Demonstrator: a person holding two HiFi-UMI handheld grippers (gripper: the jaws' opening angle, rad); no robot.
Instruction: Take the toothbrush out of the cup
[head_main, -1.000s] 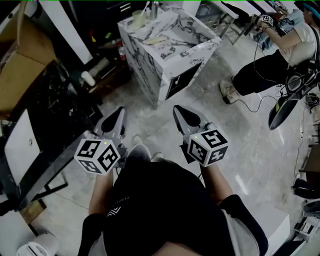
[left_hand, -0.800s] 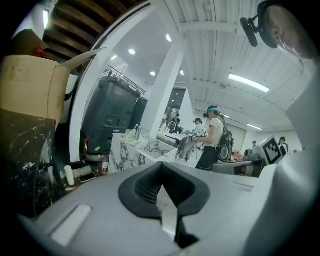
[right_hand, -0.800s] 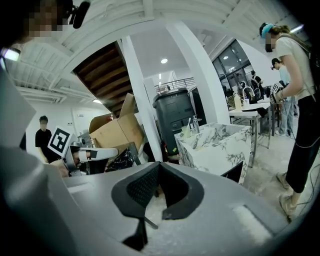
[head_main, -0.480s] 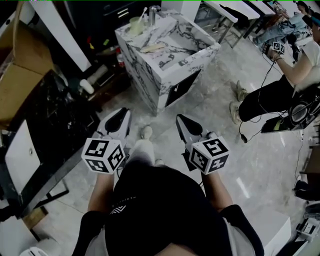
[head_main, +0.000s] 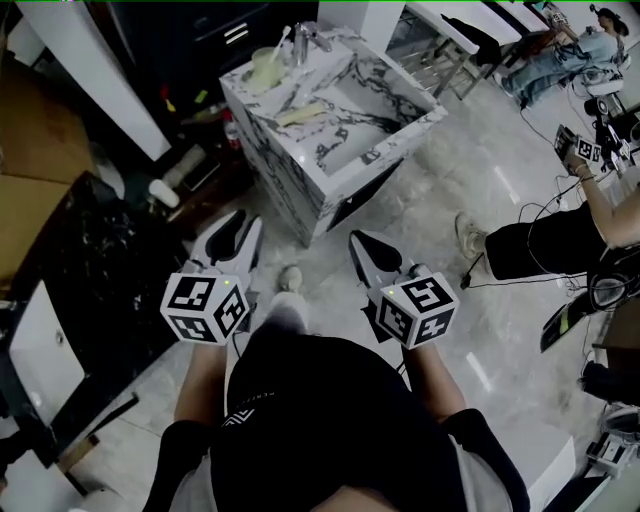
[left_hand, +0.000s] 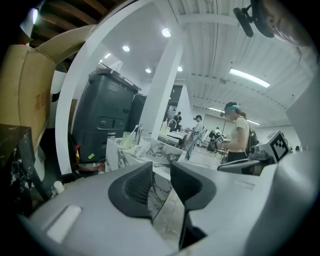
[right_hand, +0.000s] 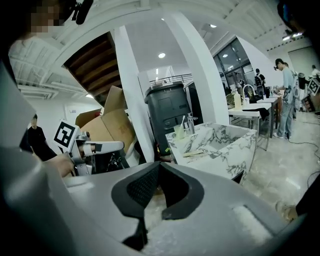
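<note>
A pale green cup holding a white toothbrush stands on the back left corner of a marble sink block, beside a metal tap. My left gripper hangs well short of the block, and its jaws are opening with nothing between them. The right gripper is level with it and shut on nothing. The left gripper view has the cup far beyond the left gripper. From the right gripper, the cup stands far off on the block.
A pale flat item lies on the counter by the basin. Cardboard boxes and a dark shelf unit stand at the left, with a black bin behind the block. A person and cables are at the right.
Both grippers have moved forward toward the marble block. The left gripper's jaws, shut a second ago, now stand apart. The right gripper stays shut.
</note>
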